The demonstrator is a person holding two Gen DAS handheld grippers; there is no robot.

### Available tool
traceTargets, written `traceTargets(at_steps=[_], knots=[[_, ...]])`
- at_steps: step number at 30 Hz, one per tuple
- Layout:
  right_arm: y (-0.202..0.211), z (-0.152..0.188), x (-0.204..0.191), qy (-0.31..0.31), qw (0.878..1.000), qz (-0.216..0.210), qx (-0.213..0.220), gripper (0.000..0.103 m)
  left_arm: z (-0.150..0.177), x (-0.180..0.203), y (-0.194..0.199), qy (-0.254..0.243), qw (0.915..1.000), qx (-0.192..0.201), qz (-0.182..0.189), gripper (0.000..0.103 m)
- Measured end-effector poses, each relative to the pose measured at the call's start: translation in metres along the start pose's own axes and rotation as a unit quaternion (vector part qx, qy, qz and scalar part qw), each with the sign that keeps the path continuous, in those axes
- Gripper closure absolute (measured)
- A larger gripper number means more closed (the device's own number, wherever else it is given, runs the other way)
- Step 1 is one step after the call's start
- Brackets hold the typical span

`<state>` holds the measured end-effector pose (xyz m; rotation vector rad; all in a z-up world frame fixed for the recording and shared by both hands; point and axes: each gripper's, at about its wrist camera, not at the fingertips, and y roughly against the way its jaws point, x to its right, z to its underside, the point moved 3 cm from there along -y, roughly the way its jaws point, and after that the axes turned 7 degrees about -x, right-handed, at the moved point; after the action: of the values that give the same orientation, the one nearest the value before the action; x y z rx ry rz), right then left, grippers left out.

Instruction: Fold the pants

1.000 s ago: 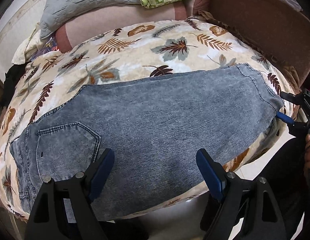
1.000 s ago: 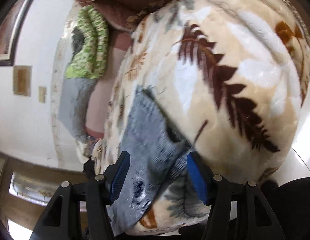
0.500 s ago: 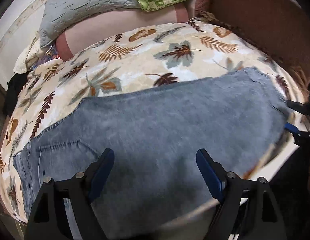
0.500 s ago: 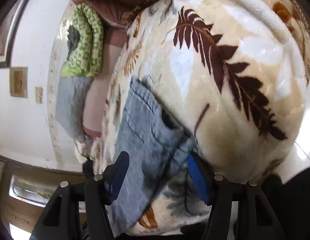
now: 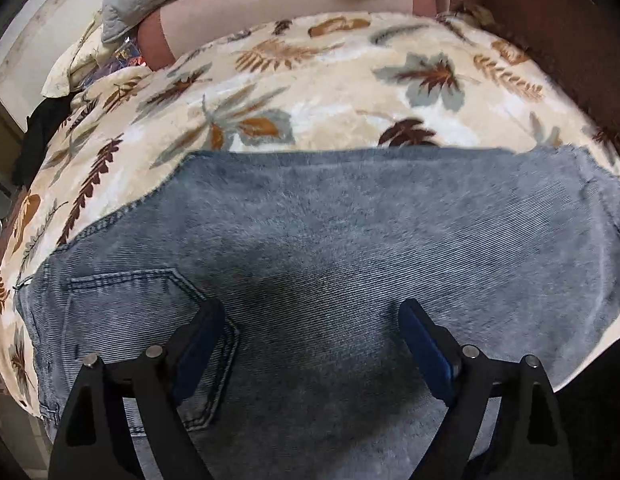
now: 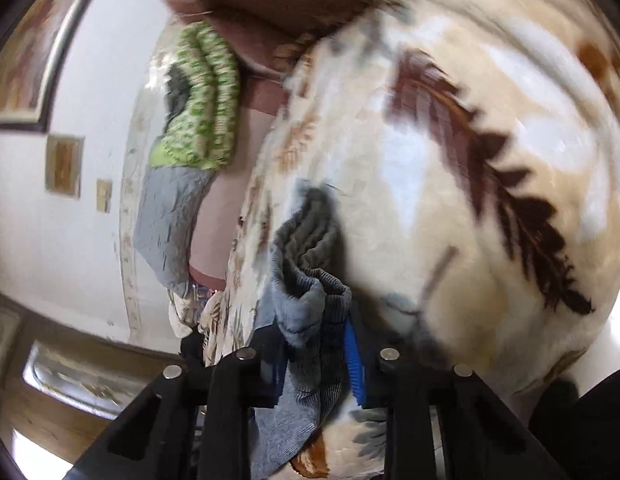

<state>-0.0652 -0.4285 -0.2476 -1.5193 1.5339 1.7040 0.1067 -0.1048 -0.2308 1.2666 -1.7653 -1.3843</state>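
Pants (image 5: 330, 240) spread flat across the leaf-print blanket (image 5: 310, 92) on the bed, back pocket (image 5: 150, 312) toward the left end. Right hand-held gripper (image 6: 314, 360) closing on the bunched hem, denim between the pads; probably pinched already, though blur hides the contact. Left hand-held gripper (image 5: 310, 344) spread wide and opening, hovering over the seat of the denim, nothing gripped. Best to finish the right pinch through both layers before lifting, set the left low on the near edge, then carry hem toward waistband evenly, without dragging the blanket along.
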Motion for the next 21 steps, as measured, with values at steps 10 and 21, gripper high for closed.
traceTargets(at_steps=[10, 21], knots=[[-0.042, 0.038, -0.132, 0.195, 0.978, 0.059, -0.056, 0.084, 0.014, -0.054, 0.045, 0.068, 0.9961, 0.038, 0.041, 0.013], [-0.166, 0.192, -0.169, 0.319, 0.9, 0.123, -0.27, 0.079, 0.032, -0.137, 0.066, 0.142, 0.9866, 0.076, 0.026, 0.013]])
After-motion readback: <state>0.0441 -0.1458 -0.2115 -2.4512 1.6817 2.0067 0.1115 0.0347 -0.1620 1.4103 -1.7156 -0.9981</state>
